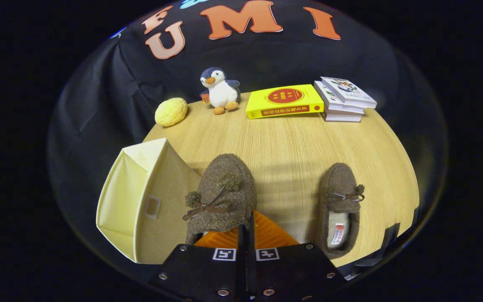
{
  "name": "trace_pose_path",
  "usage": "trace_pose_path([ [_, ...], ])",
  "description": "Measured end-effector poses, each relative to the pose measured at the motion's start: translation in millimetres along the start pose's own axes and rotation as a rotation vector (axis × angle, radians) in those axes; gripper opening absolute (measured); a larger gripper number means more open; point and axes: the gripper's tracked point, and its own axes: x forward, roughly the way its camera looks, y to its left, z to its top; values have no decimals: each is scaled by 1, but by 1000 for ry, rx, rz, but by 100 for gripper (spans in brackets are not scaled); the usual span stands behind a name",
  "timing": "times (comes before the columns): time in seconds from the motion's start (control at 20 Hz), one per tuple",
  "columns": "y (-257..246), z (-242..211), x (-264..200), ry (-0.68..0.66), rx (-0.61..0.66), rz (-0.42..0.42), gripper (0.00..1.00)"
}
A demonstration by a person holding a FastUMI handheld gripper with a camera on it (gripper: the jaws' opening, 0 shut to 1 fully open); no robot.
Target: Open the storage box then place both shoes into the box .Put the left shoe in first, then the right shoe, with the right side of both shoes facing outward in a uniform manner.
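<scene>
Wood-grain tabletop (pixel 283 142) fills the booth floor ahead of us, with dark cloth hanging behind it. Nearest to us, our gripper (pixel 245 235) has its fingers drawn together, and the heel edge of the left shoe (pixel 222 193) appears pinched between them; we judge it a grip on the rim, though the contact itself is hidden under the fingers. That fuzzy brown slipper sits just ahead of the fingers, toe pointing away, its bow and pompoms on top, and it looks slightly raised, which would suit carrying it by the heel. Just to its left, touching or nearly so, stands the pale yellow storage box (pixel 141 201), its flap folded up so the opening is free, which is why we take the opening step as done and the left shoe as the one in hand. To the right of the fingers, well apart from the box, the right shoe (pixel 342 205) lies flat on the table, insole showing, waiting its turn. Farther off, along the back edge, we see a round yellow bun (pixel 171 111) at the left, a plush penguin (pixel 220 91) beside it, a yellow book (pixel 284 101) lying flat, and a stack of books (pixel 344 100) at the far right, all clear of our path to the box.
</scene>
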Motion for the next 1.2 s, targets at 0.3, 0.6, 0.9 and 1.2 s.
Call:
trace_pose_path([
  [0.3,56,35,-38,0,-7,49,3],
  [0.6,137,42,-35,18,-42,108,3],
  [0.9,202,22,3,92,-82,101,3],
  [1.2,224,-11,56,183,-90,20,3],
])
